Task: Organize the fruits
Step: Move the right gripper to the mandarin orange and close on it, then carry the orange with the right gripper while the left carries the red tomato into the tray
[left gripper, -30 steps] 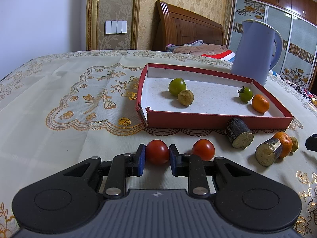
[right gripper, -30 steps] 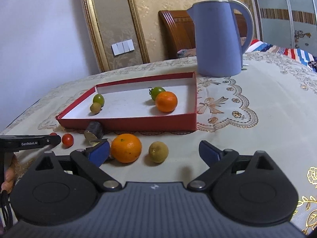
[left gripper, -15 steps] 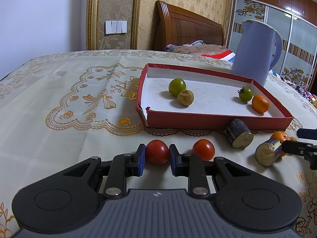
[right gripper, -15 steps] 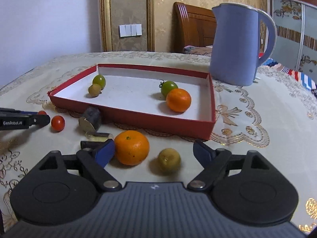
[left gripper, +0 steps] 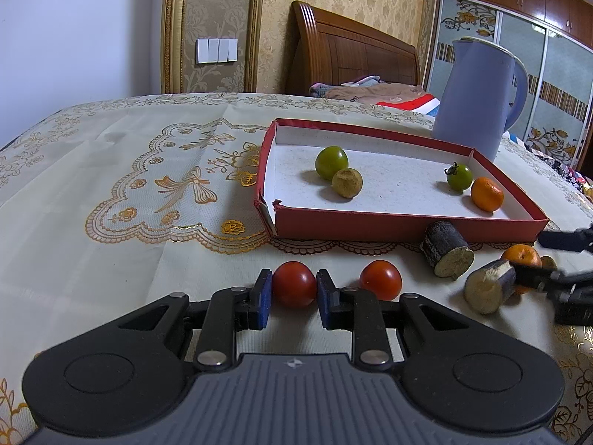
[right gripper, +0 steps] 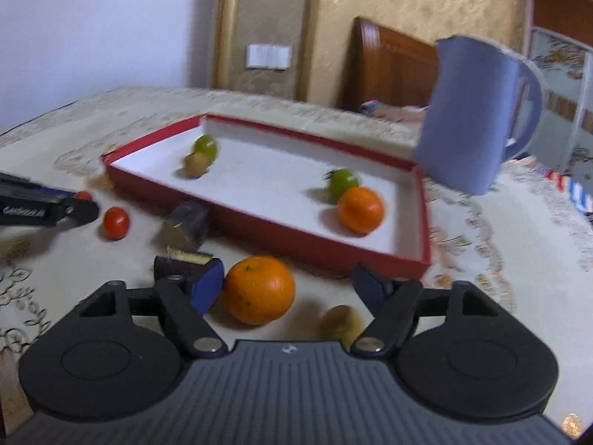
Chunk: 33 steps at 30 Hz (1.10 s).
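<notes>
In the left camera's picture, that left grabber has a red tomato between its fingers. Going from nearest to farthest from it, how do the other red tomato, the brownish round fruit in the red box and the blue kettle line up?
From the left gripper:
1. Other red tomato, just right, on the cloth.
2. Brownish round fruit, ahead, inside the red box.
3. Blue kettle, far right, behind the box.

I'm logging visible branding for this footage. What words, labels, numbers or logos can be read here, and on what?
White lettering on the side of the left gripper, seen from the right wrist: too blurred to read.
Small white emblem, not text, on each gripper's grey housing.
Nothing legible on the kettle, red tray or fruit.
</notes>
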Each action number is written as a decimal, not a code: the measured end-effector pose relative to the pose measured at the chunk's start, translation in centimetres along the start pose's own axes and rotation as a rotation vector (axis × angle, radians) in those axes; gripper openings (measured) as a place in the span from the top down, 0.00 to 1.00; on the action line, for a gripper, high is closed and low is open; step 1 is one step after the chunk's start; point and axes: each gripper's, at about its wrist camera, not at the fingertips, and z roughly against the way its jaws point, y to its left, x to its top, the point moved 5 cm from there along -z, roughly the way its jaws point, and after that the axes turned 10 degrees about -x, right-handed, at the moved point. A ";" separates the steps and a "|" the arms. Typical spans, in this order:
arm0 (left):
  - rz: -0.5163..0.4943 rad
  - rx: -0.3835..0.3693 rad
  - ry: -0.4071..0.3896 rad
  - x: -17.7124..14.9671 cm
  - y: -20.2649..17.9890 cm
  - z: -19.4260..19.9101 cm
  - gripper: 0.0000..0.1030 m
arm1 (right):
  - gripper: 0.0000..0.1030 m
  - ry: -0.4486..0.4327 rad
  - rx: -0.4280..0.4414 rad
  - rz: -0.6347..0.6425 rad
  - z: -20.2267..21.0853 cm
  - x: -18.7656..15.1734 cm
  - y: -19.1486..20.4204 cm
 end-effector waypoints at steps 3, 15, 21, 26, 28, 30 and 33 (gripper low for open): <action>0.001 -0.001 0.000 0.0 0.0 0.0 0.76 | 0.57 -0.013 -0.006 0.044 0.3 -0.6 1.1; 0.000 0.000 0.000 0.0 0.0 0.0 0.76 | 0.47 0.029 0.011 -0.112 -0.4 -0.5 -1.2; 0.001 -0.002 -0.001 0.0 0.0 0.0 0.76 | 0.62 0.031 0.017 -0.091 -0.9 -0.3 -0.7; -0.007 0.000 0.001 0.0 -0.2 0.0 0.76 | 0.62 0.024 0.010 -0.131 -0.8 -0.3 -1.4; -0.018 0.002 -0.004 0.0 -0.4 0.1 0.76 | 0.62 0.016 0.011 -0.147 -0.7 -0.3 -1.6; -0.037 0.012 0.000 0.0 -0.7 0.1 0.76 | 0.62 0.009 0.008 -0.157 -0.4 -0.3 -1.8; -0.063 0.033 0.007 0.1 -1.2 0.0 0.76 | 0.62 -0.001 0.016 -0.162 0.0 -0.2 -1.8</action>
